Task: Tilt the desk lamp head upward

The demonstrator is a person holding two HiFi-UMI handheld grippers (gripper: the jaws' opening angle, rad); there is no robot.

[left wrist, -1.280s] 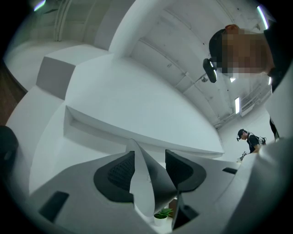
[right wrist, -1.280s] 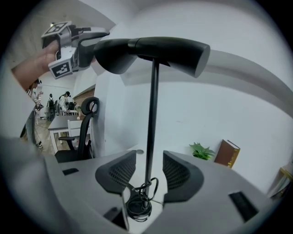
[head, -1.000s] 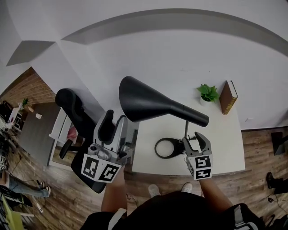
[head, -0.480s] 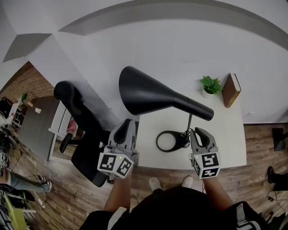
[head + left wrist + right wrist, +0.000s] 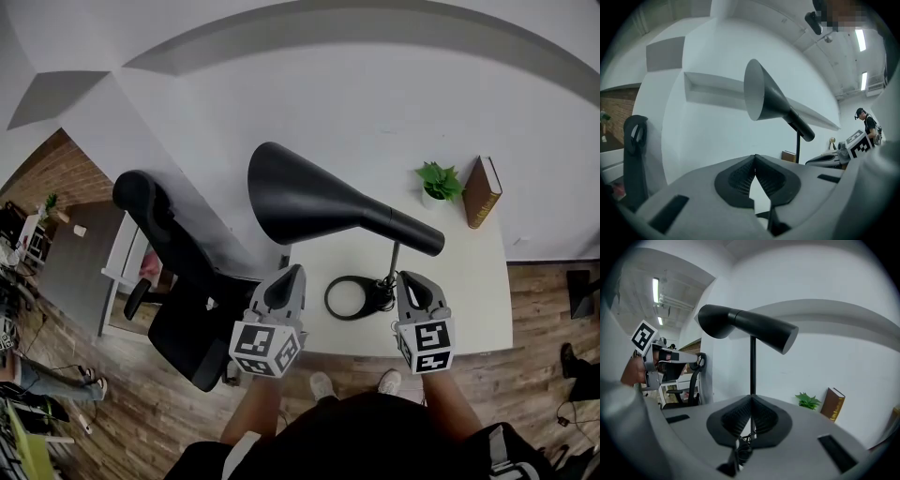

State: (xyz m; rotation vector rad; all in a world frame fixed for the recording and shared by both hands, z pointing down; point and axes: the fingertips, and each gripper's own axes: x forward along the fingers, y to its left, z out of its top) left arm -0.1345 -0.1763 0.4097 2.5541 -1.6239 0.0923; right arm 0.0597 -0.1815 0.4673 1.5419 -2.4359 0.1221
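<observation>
Place: an office, with a desk set in an open work area
Furniture: a white rectangular desk (image 5: 478, 281) stood against a plain white wall, and a black high-backed swivel office chair (image 5: 159, 234) was just beside it
Desk things: a black desk lamp with a cone-shaped shade (image 5: 309, 202), a small green potted plant (image 5: 439, 180) and a brown hardback book (image 5: 483, 192)
Floor: brown wood-look planks (image 5: 94, 403)
Beyond: a red brick wall (image 5: 66, 183) at the left
Ceiling: long white strip lights (image 5: 656, 289)

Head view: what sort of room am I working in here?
Most likely an office or study corner: a small white desk carries a black desk lamp, a book and a potted plant, and a black office chair stands beside it on wood flooring.
</observation>
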